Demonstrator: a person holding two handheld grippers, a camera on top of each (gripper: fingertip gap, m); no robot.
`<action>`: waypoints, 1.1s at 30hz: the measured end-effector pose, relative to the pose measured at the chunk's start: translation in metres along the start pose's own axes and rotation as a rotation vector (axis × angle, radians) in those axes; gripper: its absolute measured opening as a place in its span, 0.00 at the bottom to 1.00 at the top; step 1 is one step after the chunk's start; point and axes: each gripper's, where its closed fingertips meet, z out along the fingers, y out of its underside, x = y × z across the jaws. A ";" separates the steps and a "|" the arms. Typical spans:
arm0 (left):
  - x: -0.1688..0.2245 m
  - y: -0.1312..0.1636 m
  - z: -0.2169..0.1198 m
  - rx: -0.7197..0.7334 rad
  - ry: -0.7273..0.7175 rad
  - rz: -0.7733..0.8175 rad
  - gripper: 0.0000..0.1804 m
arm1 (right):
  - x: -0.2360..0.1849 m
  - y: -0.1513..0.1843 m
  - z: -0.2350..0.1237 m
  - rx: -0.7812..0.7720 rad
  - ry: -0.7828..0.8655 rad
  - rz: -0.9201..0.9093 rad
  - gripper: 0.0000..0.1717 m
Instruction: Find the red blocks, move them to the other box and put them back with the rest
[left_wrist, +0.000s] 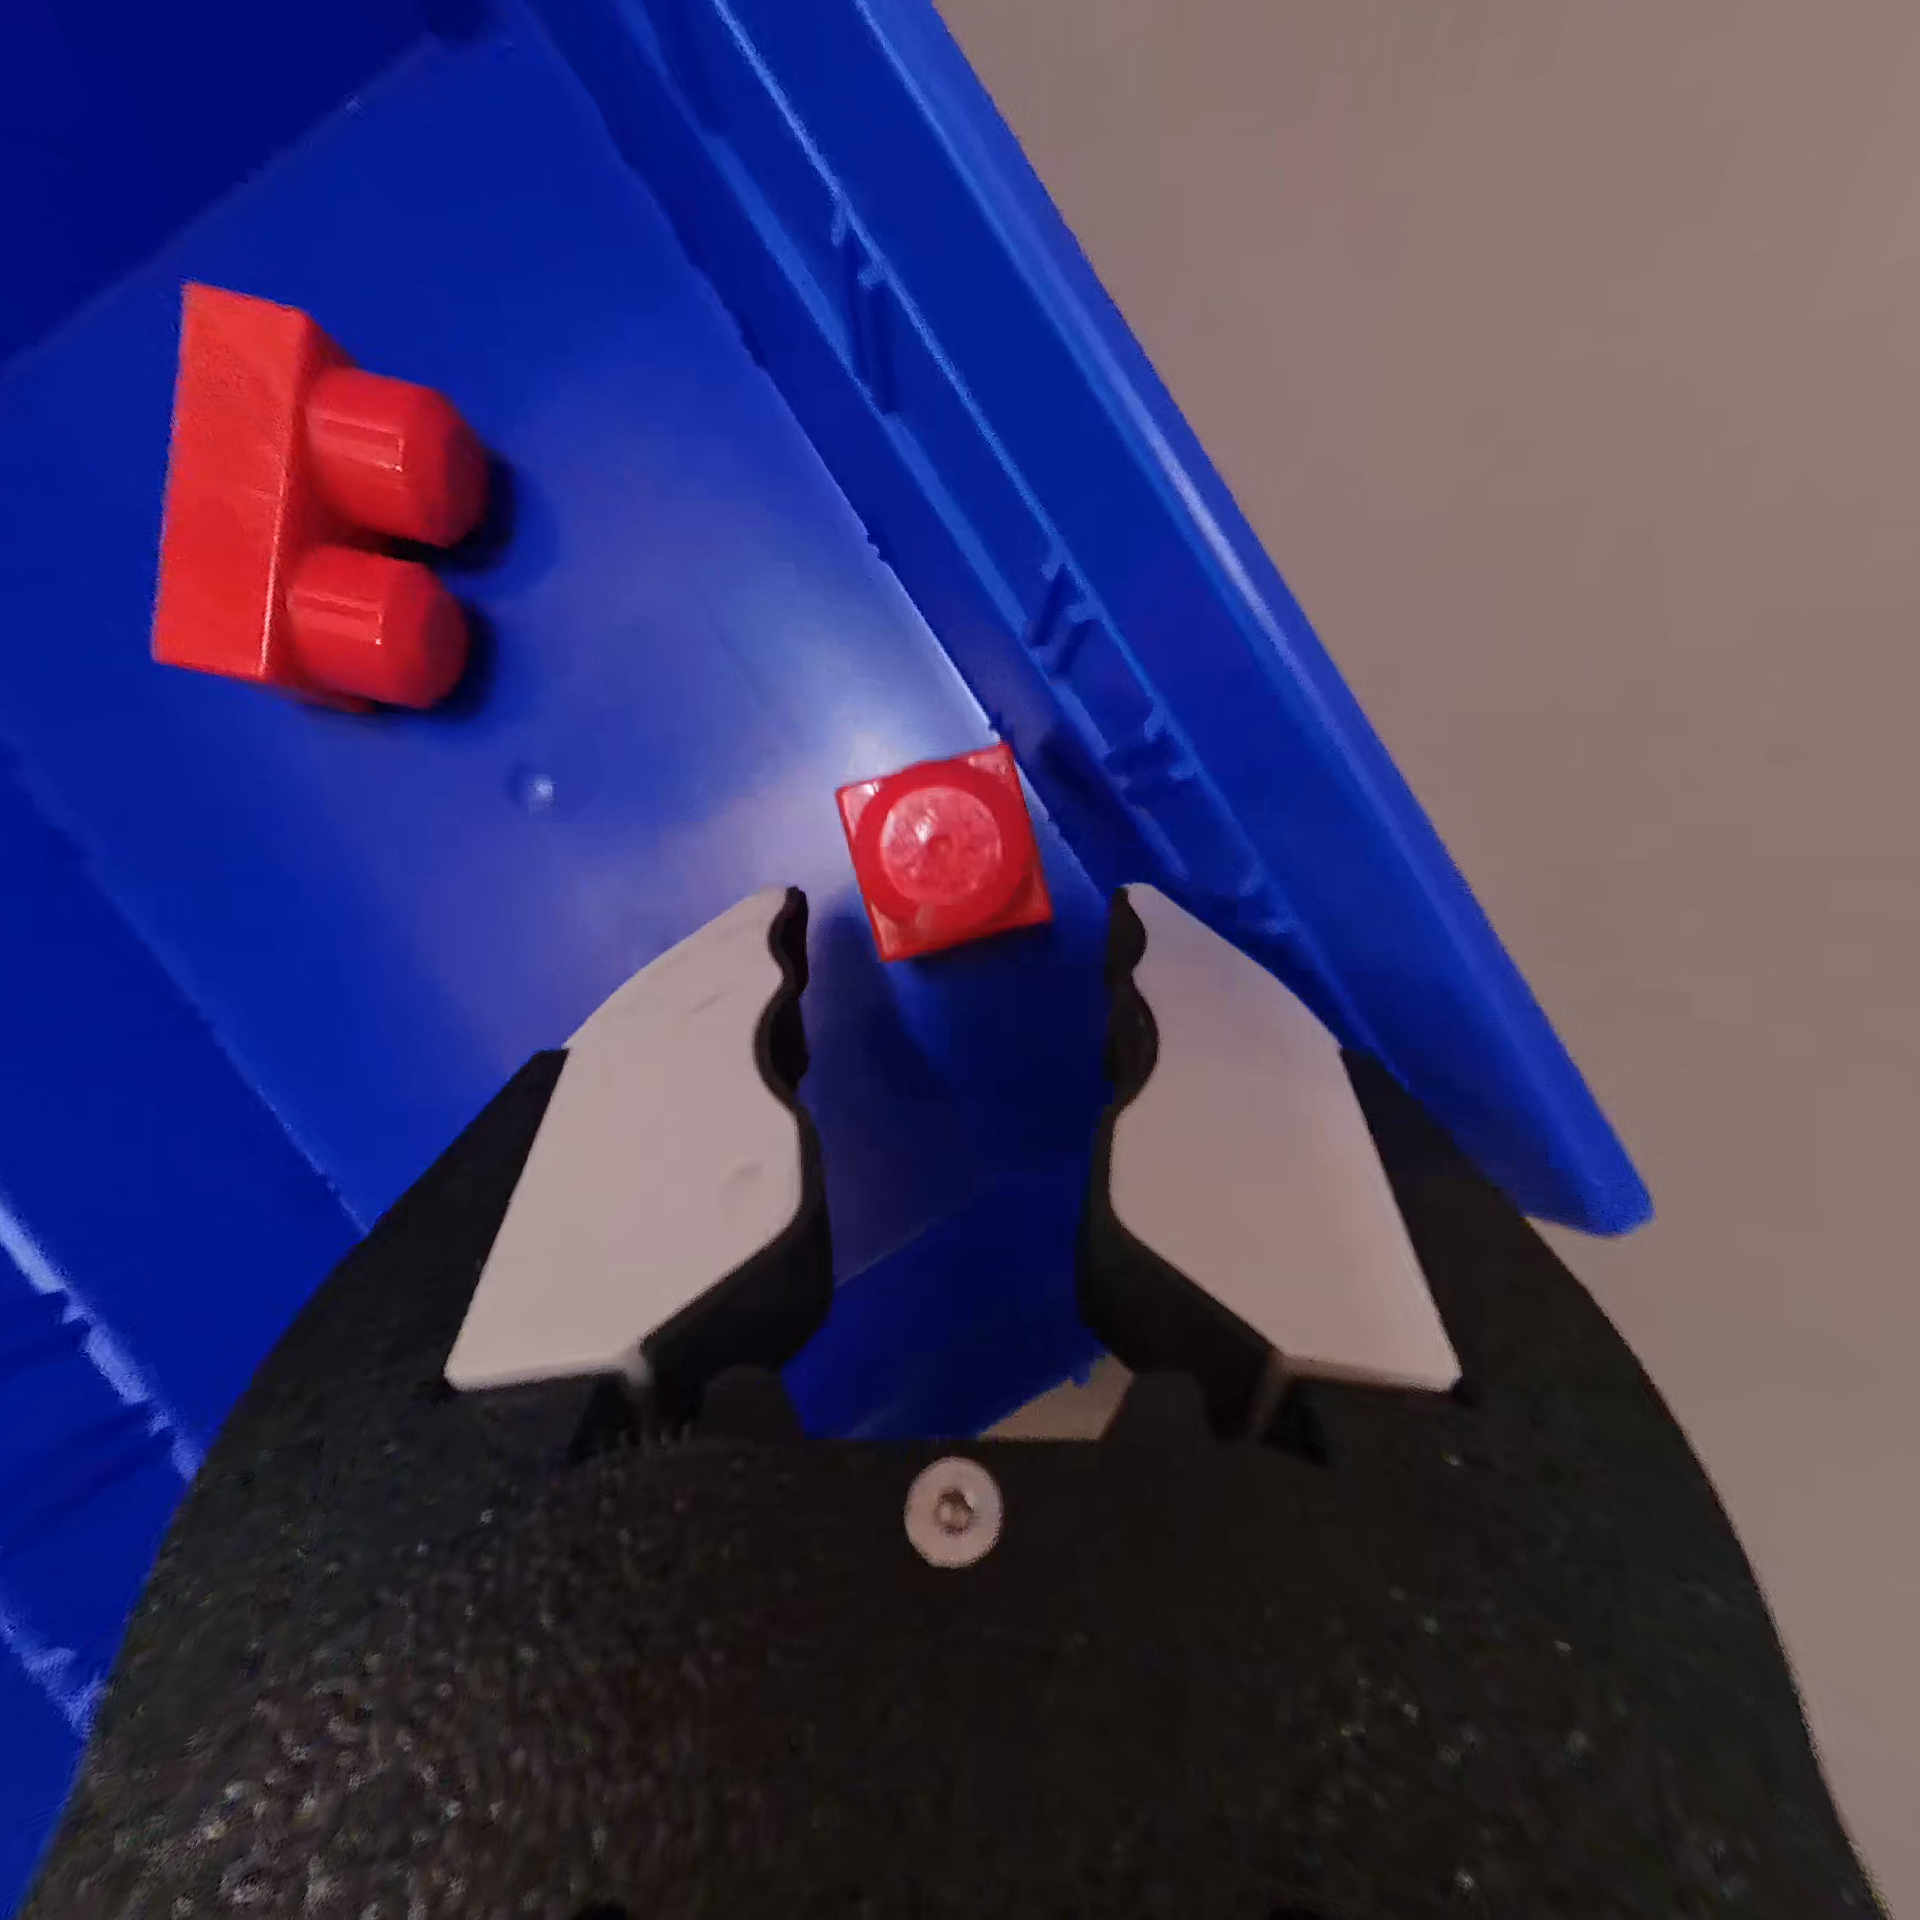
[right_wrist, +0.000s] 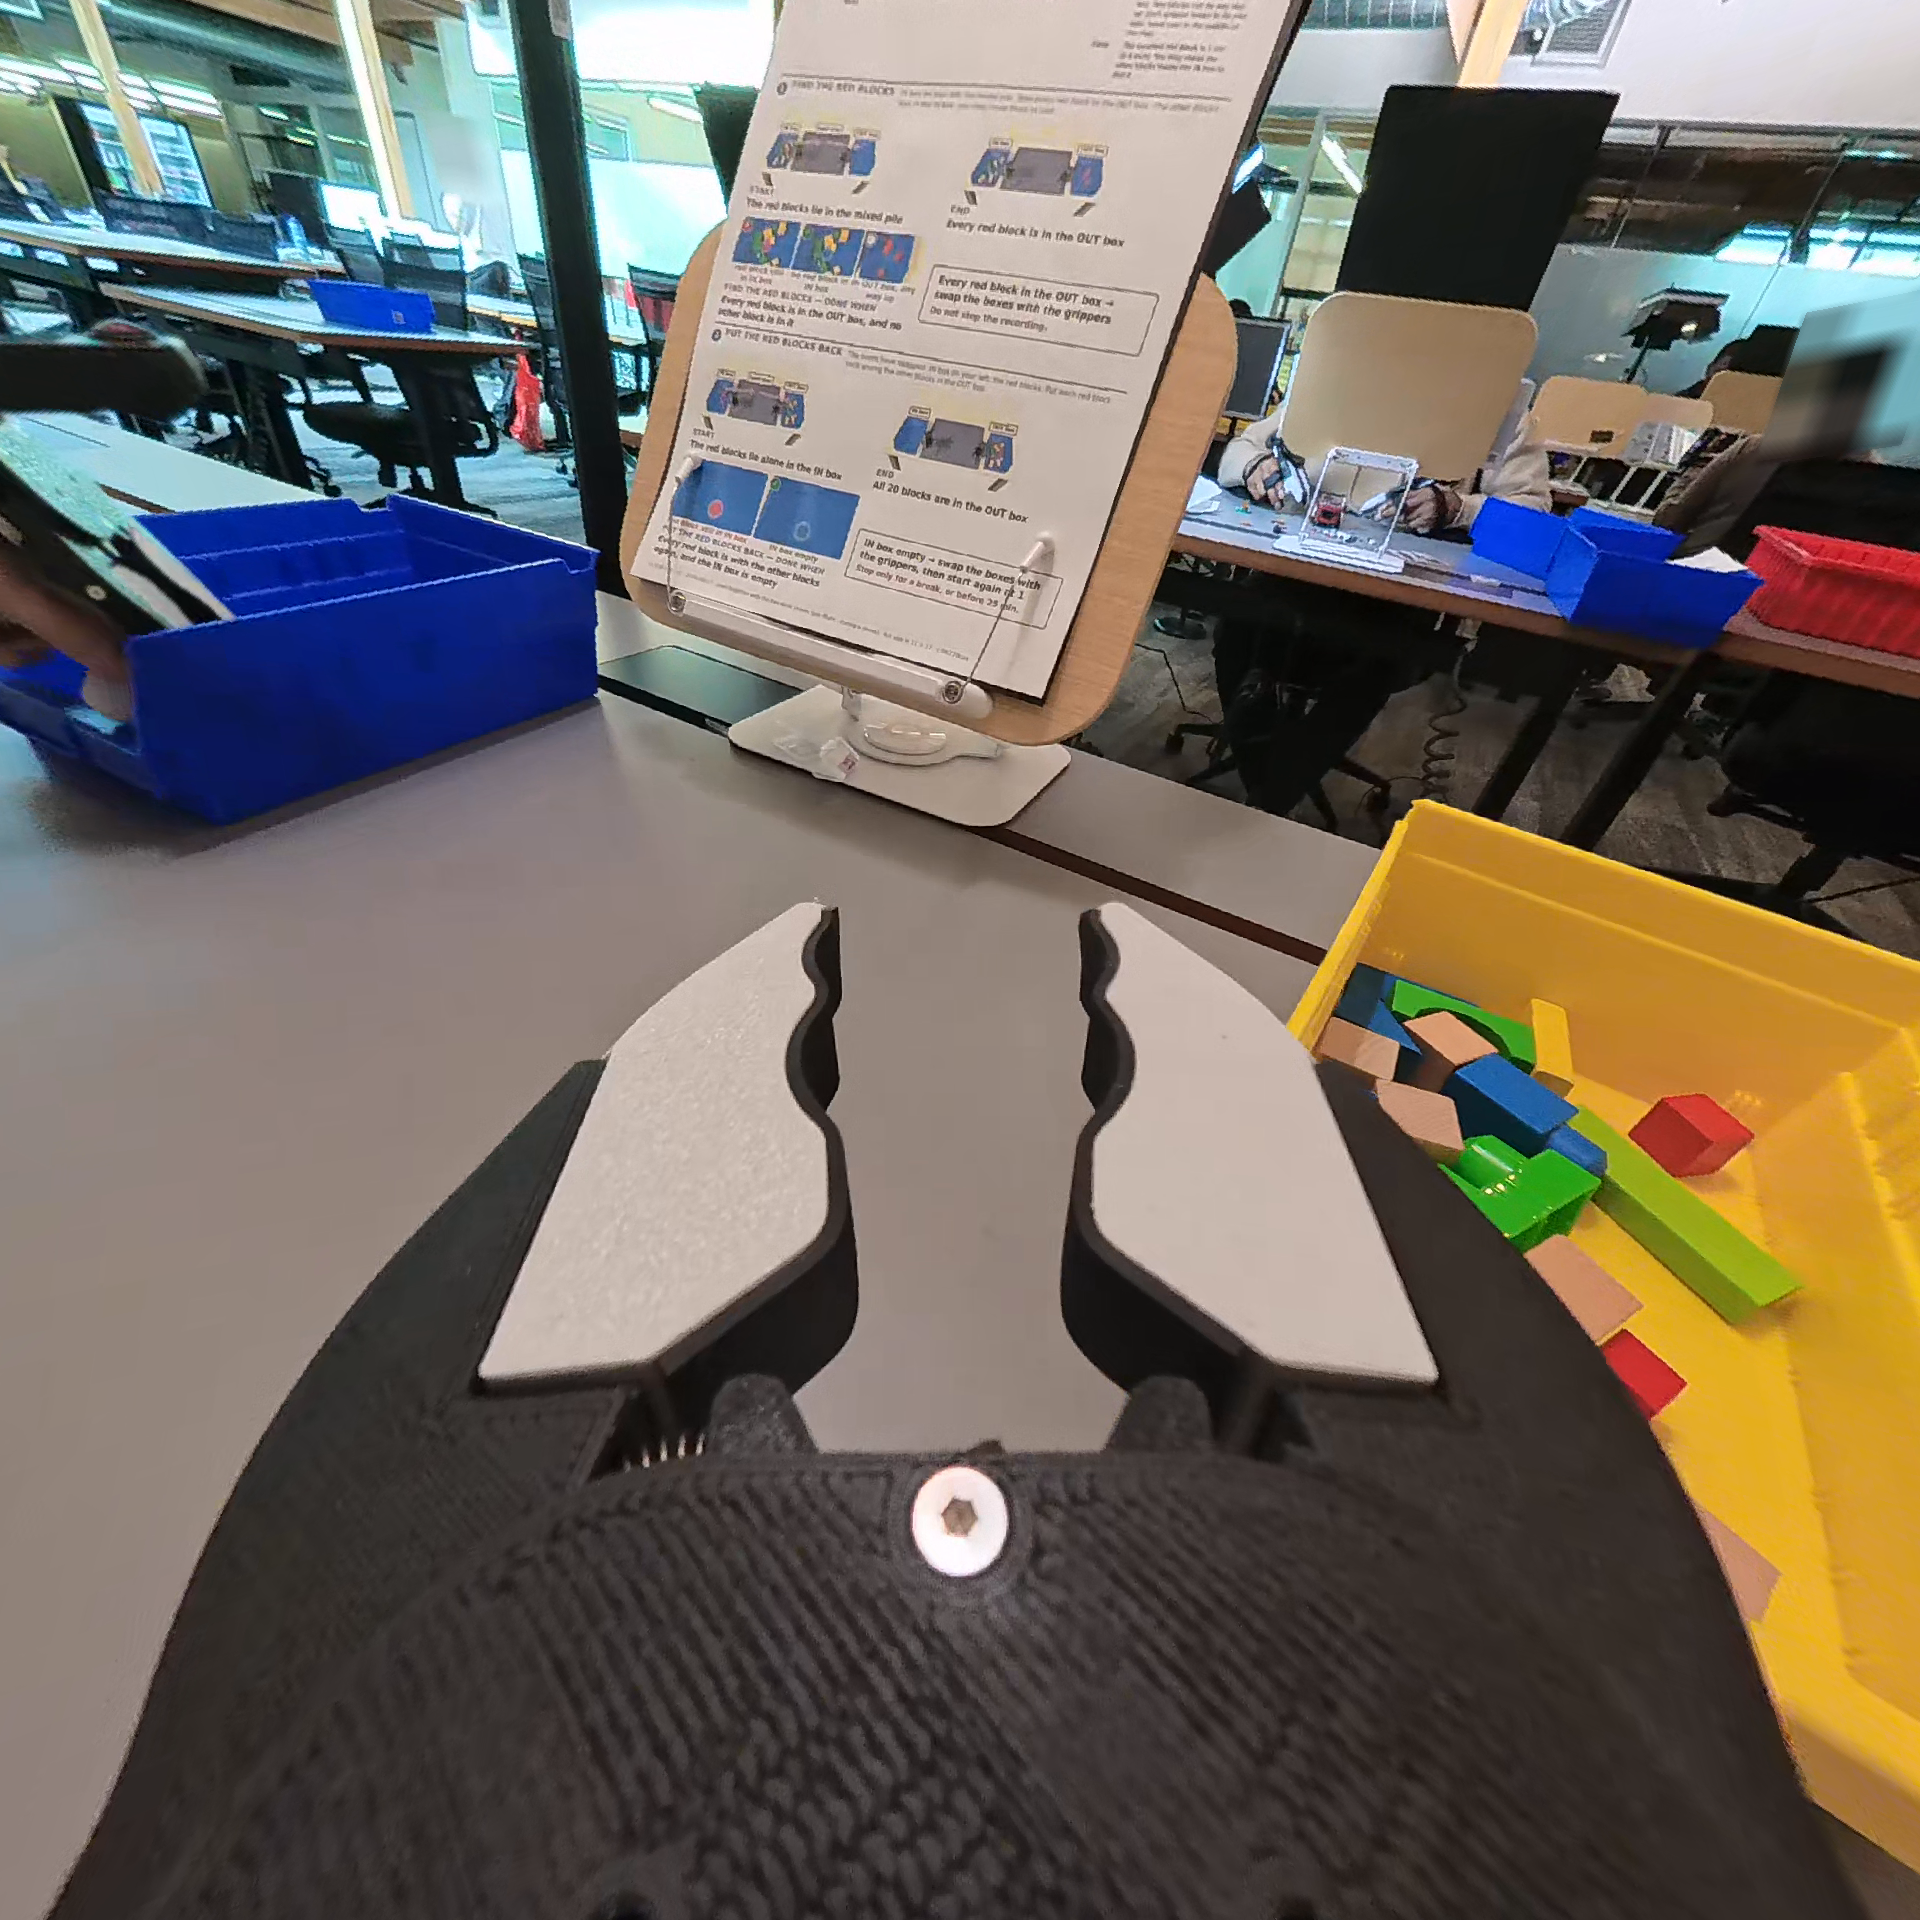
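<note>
Left gripper (left_wrist: 954, 894) inside blue box (left_wrist: 582, 436), fingers spread, empty, just short of small red block (left_wrist: 943, 850) by box wall; second red block (left_wrist: 301, 499) farther in. Right gripper (right_wrist: 958, 914) fingers apart, empty, above surface (right_wrist: 416, 987) beside yellow box (right_wrist: 1621, 894).

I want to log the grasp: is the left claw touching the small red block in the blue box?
Apart. The left wrist view shows the small red block beyond the open left claw, blue box floor visible between.

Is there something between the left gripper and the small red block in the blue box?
Nothing visible. The left gripper is open just short of the small red block, though the blue box wall stands close beside it.
</note>
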 end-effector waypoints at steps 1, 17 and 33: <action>-0.003 -0.003 0.002 0.006 -0.007 -0.015 0.30 | 0.001 0.000 -0.001 0.000 0.001 0.002 0.26; -0.018 -0.022 -0.064 0.211 -0.069 -0.076 0.20 | -0.006 -0.007 -0.005 0.019 -0.012 -0.040 0.26; 0.248 -0.036 -0.113 0.348 0.504 0.710 0.20 | -0.149 -0.009 0.017 0.033 -0.498 -0.110 0.30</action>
